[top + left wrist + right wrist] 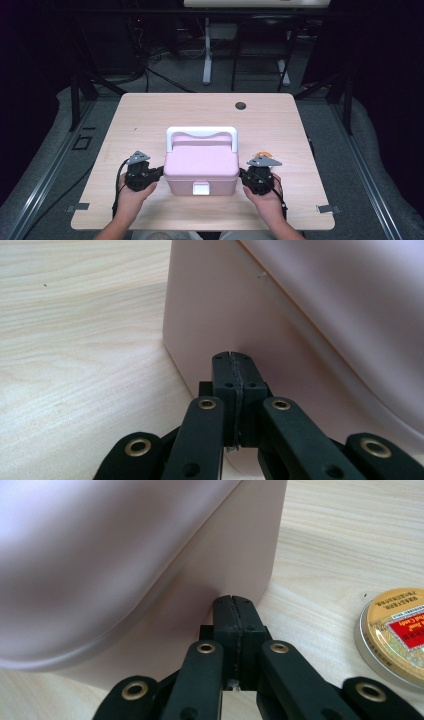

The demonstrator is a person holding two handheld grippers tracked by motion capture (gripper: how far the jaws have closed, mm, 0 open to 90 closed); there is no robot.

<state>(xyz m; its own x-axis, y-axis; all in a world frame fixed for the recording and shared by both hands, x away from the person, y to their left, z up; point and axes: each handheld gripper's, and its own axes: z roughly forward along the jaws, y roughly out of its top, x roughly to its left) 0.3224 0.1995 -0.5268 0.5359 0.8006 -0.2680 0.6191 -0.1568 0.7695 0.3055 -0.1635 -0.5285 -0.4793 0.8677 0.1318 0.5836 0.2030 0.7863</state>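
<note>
A pink lidded box [201,167] with a white handle [201,133] and a white front latch [201,188] stands on the wooden table [150,115]. My left gripper [159,172] is at the box's left side, jaws pressed together and empty, tips touching or almost touching the pink wall [210,315]. My right gripper [242,175] mirrors it at the box's right side, also shut with nothing between the jaws, tips against the lower wall [235,555]. In the gripper views the closed tips show at left gripper [233,356] and right gripper [233,599].
A round gold tin with a red label [395,632] lies on the table just behind my right gripper, its edge peeking out as the tin [263,153]. A dark cable hole [240,105] sits near the table's far edge. Table legs and cables stand beyond.
</note>
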